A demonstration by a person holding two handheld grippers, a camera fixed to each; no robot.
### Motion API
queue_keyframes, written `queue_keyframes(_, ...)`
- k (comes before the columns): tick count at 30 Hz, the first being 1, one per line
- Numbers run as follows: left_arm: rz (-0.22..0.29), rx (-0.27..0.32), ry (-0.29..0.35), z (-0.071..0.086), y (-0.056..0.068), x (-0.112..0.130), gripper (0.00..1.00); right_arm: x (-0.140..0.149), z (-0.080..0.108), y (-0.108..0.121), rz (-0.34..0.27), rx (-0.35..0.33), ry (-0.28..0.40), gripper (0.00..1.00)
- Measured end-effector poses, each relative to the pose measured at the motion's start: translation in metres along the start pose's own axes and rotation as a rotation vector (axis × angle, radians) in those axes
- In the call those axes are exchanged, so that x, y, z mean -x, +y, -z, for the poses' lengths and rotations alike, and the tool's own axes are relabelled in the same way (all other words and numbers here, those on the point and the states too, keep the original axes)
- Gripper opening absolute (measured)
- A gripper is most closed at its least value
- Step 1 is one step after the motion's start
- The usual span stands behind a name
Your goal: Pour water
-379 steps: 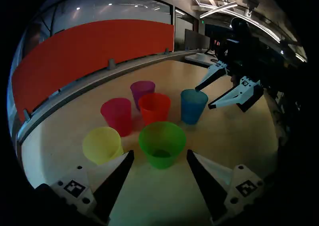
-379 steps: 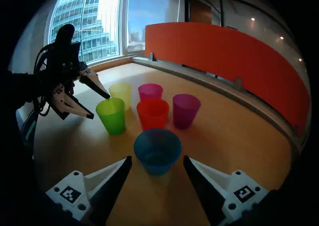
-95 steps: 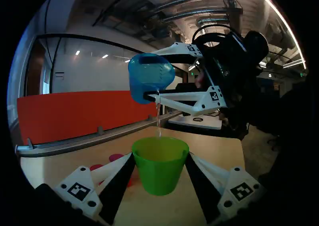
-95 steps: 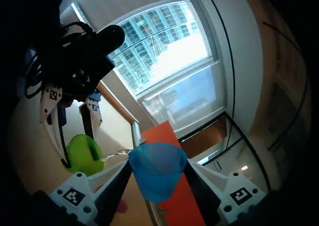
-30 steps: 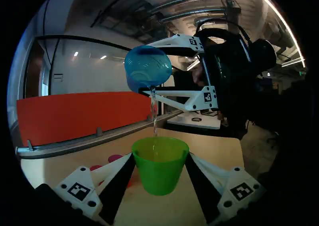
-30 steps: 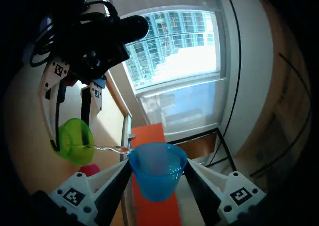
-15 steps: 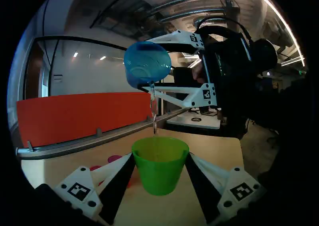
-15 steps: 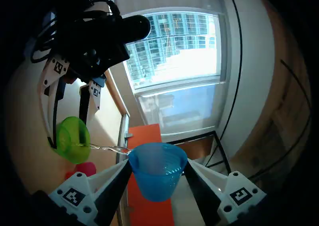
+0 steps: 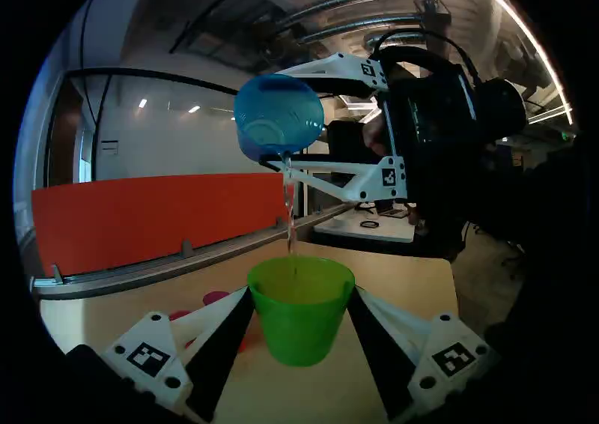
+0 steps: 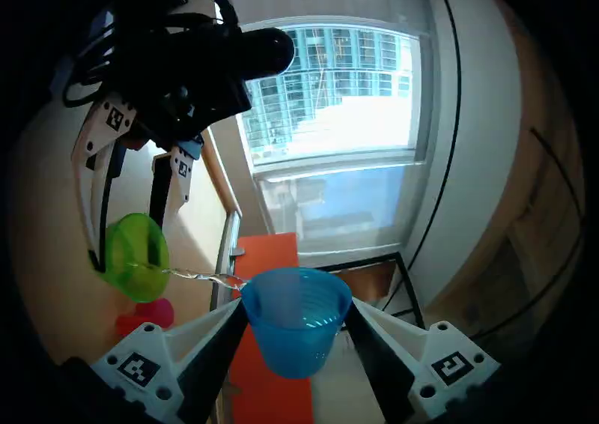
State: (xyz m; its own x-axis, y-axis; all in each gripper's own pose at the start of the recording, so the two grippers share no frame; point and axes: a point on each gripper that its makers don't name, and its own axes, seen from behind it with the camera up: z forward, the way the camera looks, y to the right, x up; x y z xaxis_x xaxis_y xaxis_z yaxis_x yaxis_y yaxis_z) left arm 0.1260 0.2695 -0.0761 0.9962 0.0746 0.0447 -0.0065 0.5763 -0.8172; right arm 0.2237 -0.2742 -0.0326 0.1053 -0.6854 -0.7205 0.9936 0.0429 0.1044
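Window: a tall glazed window (image 10: 337,94) with tower blocks outside, seen in the right gripper view.
Partition: a long orange flat panel (image 9: 150,210) stands along the far edge of the table.
Table: a pale wooden tabletop (image 9: 400,274) lies below both cups.
Left gripper (image 9: 299,304): its two white fingers press the sides of the green plastic tumbler (image 9: 301,326), one on each flank, mouth up.
Right gripper (image 10: 296,312): its two white fingers pinch the translucent blue plastic tumbler (image 10: 296,338) across its body.
Green tumbler, place: upright between the left fingers, low in the left gripper view. Whether its base touches the table cannot be told.
Blue tumbler, place: above the green one, tipped so that its long axis runs near level and its mouth faces the left camera, pouring lip lowest.
Water: a thin stream (image 9: 287,214) falls from the blue lip into the open green mouth. A little water shows pooled inside the blue tumbler.
Key relation: the blue lip sits right over the green rim's middle, well apart in height. The pour probably needs that line held while the right hand tips further.
Spare cups: pink and red plastic rims (image 9: 213,298) peek out on the table beside the left finger.
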Motion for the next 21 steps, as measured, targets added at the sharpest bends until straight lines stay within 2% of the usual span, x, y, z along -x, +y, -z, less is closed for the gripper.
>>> queue_keyframes(21,0.004,-0.005,0.002,0.001,-0.001,0.001,0.85,-0.010,-0.003,0.000,0.108,0.010,0.006,0.90)
